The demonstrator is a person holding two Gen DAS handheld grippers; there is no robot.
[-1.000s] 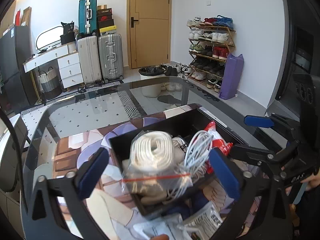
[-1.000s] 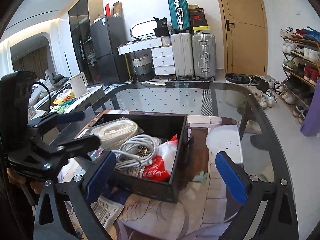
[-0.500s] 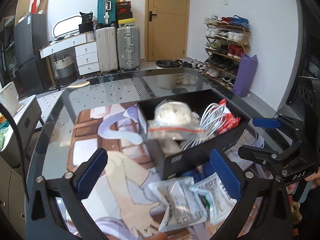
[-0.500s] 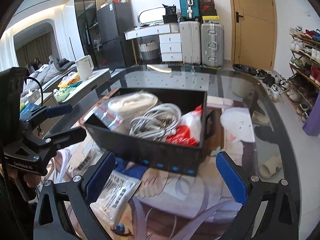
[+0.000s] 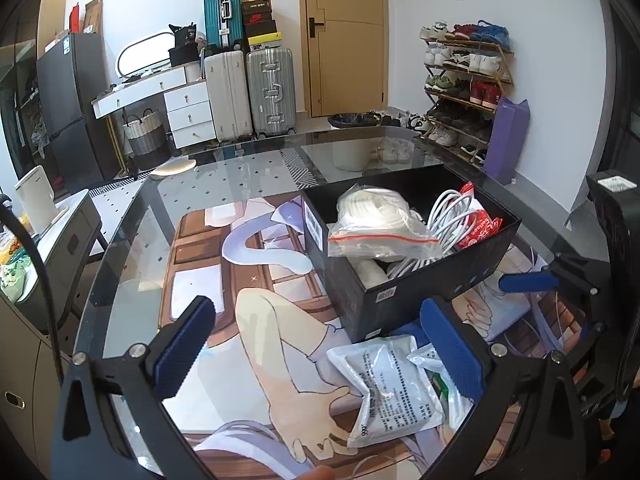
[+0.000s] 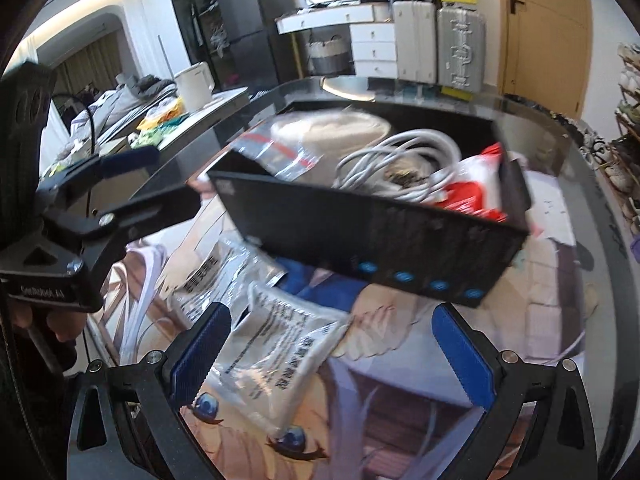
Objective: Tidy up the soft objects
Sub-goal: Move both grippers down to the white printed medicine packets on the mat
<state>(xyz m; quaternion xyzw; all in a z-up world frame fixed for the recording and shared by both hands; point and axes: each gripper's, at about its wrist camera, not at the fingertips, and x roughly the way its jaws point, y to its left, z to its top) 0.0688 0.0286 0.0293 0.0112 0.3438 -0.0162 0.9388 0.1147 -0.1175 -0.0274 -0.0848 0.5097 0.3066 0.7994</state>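
A black box (image 5: 448, 288) (image 6: 360, 236) sits on the printed mat and holds a bagged white rope coil (image 5: 376, 220), a white cable bundle (image 5: 448, 216) (image 6: 404, 160) and a red-and-white packet (image 5: 480, 224) (image 6: 476, 196). Two white sealed pouches (image 5: 392, 384) (image 6: 276, 356) lie on the mat in front of the box. My left gripper (image 5: 320, 352) is open, low over the mat left of the pouches. My right gripper (image 6: 332, 356) is open, with the nearer pouch lying between its fingers.
The glass table (image 5: 248, 168) carries the picture mat (image 5: 240, 280). Beyond it stand suitcases (image 5: 248, 92), a door (image 5: 344, 36) and a shoe rack (image 5: 468, 80). A side cabinet with a white kettle (image 6: 196, 84) lies left of the table.
Both grippers have pulled back from the box and dropped toward the mat. The pouches in front of the box now lie close to the fingers. Both stayed open.
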